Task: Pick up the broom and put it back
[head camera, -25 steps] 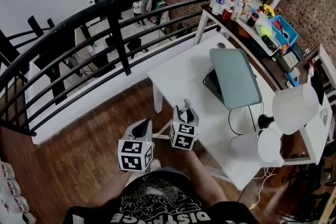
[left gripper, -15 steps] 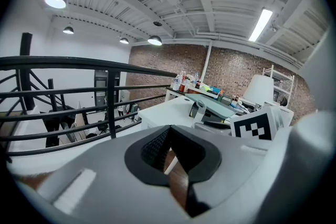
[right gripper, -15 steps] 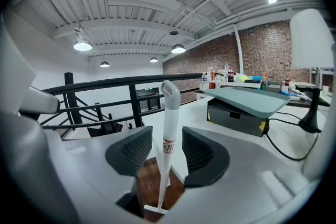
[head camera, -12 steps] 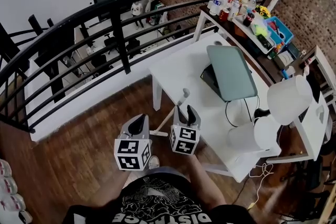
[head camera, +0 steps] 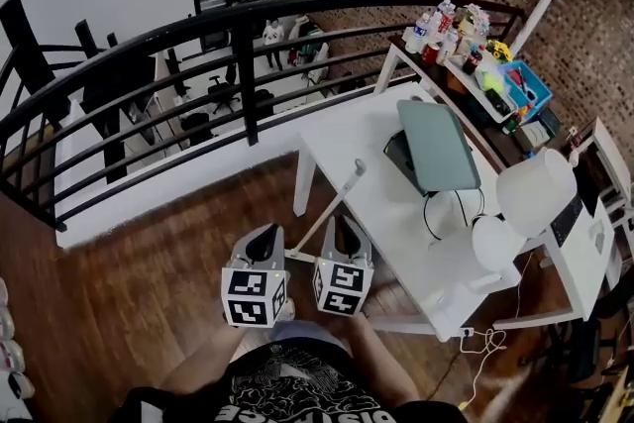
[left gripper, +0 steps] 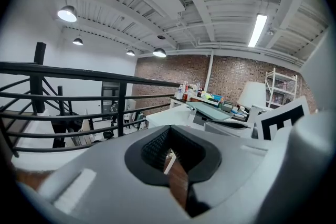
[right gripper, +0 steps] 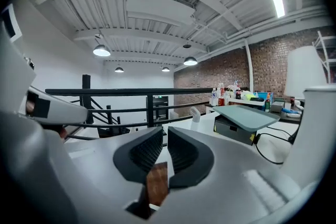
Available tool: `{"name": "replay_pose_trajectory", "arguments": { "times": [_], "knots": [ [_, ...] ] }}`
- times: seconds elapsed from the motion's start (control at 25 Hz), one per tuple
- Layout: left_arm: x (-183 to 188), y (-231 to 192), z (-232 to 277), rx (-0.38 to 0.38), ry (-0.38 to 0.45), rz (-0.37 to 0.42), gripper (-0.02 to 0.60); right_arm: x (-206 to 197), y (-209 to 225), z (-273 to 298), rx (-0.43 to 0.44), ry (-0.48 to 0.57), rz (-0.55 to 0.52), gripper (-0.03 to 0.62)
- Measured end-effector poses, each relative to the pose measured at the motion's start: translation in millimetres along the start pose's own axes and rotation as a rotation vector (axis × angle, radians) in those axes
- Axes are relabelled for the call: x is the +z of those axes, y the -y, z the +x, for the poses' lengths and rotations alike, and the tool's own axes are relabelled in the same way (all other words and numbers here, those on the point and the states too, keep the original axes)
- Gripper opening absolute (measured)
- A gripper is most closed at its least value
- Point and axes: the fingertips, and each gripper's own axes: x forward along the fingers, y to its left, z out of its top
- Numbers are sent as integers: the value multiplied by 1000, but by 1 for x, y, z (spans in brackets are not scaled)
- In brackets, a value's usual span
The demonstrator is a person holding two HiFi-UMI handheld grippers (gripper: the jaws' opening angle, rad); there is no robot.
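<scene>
The broom's pale handle (head camera: 342,191) slants up from between my two grippers toward the white table (head camera: 362,129). Its head is hidden. My left gripper (head camera: 265,235) is shut low on the handle; in the left gripper view the thin stick (left gripper: 168,160) shows in the gap of my left gripper (left gripper: 169,136). My right gripper (head camera: 345,223) has just been closing. In the right gripper view my right gripper (right gripper: 165,141) has its pads drawn in on a white strip of the handle. The handle's rounded tip (right gripper: 196,112) shows beyond them.
A black metal railing (head camera: 248,25) curves across ahead, with a drop to a lower floor behind it. The table carries a grey-green laptop stand (head camera: 441,144), cables and white lamps (head camera: 535,188). A shelf of bottles (head camera: 451,20) stands by the brick wall. Wooden floor (head camera: 149,292) lies underfoot.
The right gripper's jaws, open around the handle before, have drawn in on it. Both grippers have come closer together, and the handle's tip now reaches further over the table edge.
</scene>
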Motion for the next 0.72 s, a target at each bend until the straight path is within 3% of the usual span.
{"name": "replay_pose_trajectory", "arguments": {
  "times": [0.08,0.44,0.72],
  "knots": [
    [-4,4,-17,7,11,-1,5,7,-14,-19,23,28,-9,2],
    [-27,21,-85,51,58,-29,5,23,-76,-101,208,92,-9,2],
    [-36,27,-117,65,82,-57,5,17,-95,-137,265,97,-24,2]
  ]
}}
